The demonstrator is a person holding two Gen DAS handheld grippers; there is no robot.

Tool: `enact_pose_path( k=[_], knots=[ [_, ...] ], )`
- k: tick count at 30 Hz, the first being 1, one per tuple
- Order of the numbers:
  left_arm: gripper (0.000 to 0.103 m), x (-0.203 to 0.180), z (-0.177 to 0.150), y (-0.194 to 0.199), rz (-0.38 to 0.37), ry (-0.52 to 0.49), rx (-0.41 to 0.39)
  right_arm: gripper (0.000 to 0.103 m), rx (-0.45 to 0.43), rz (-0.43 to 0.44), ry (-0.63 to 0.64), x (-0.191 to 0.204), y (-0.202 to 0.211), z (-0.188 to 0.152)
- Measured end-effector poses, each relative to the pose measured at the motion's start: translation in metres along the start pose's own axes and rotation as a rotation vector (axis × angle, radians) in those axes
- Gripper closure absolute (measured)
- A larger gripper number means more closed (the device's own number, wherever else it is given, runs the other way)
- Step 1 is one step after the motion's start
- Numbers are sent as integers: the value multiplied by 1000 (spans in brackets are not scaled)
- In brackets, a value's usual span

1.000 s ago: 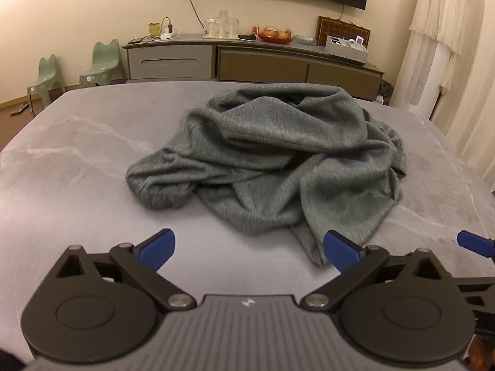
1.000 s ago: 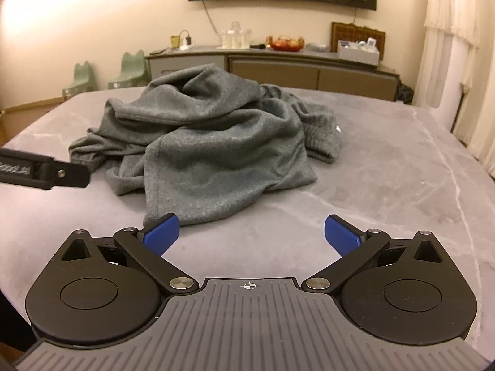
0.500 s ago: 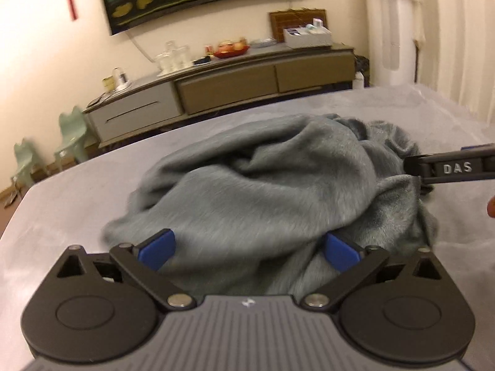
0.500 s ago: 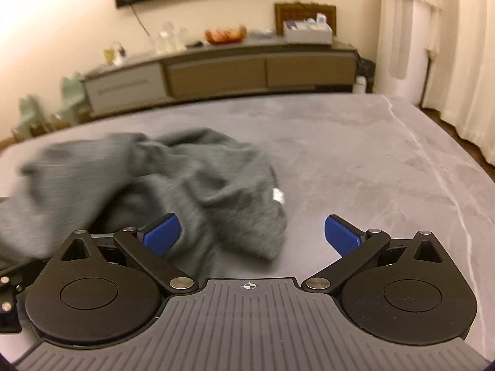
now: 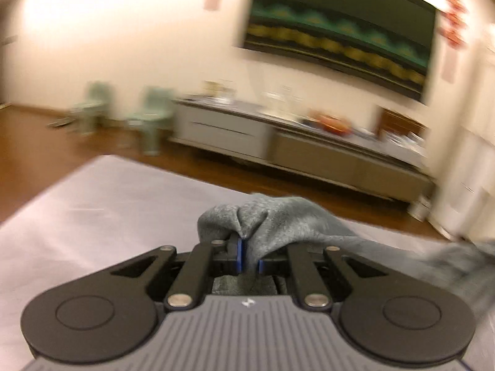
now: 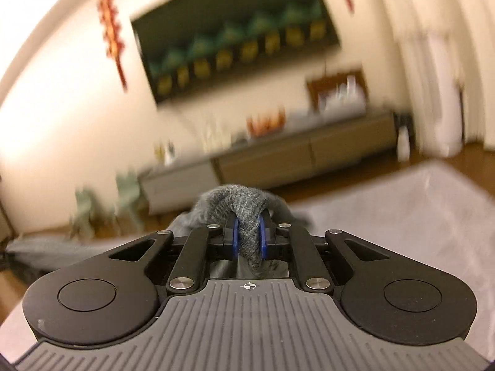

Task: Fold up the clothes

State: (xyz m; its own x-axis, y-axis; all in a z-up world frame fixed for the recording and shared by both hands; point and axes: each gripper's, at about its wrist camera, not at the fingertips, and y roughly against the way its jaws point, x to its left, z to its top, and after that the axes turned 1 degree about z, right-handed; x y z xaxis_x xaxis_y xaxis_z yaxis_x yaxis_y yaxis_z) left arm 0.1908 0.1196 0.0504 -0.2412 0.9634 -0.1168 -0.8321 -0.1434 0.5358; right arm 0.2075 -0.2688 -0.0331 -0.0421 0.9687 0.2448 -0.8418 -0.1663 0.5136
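The left gripper (image 5: pixel 249 255) has its jaws closed on a bunch of the grey garment (image 5: pixel 278 225) in the middle of its frame, and the right gripper (image 6: pixel 249 241) has its jaws closed on a thick rolled bit of the same cloth in the middle of its own frame. The garment is soft, floppy and fairly thick, so it will sag and bunch up, and I think an edge or a corner is a better place to hold it than a fat lump. It hangs over the grey bench (image 5: pixel 92 204) and trails off to the lower right of the left picture, and I can read no words or labels because both pictures are blurry.
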Motion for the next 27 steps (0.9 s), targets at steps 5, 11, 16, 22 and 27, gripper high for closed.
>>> enact_pose_path(
  k=[5, 11, 16, 22, 27],
  knots=[
    [78, -19, -37, -14, -18, -141, 148, 87, 167, -10, 107, 15, -1, -26],
    [21, -106, -60, -2, -234, -351, 109, 46, 209, 46, 153, 20, 20, -49],
    [12, -179, -79, 9, -415, -526, 74, 27, 148, 79, -130, -32, 23, -33],
    [61, -290, -138, -49, -434, -798, 159, 20, 98, 26, -399, -93, 26, -29],
    [98, -333, -65, -48, -526, -601, 183, 21, 14, -52, -502, -134, 36, -25]
  ],
)
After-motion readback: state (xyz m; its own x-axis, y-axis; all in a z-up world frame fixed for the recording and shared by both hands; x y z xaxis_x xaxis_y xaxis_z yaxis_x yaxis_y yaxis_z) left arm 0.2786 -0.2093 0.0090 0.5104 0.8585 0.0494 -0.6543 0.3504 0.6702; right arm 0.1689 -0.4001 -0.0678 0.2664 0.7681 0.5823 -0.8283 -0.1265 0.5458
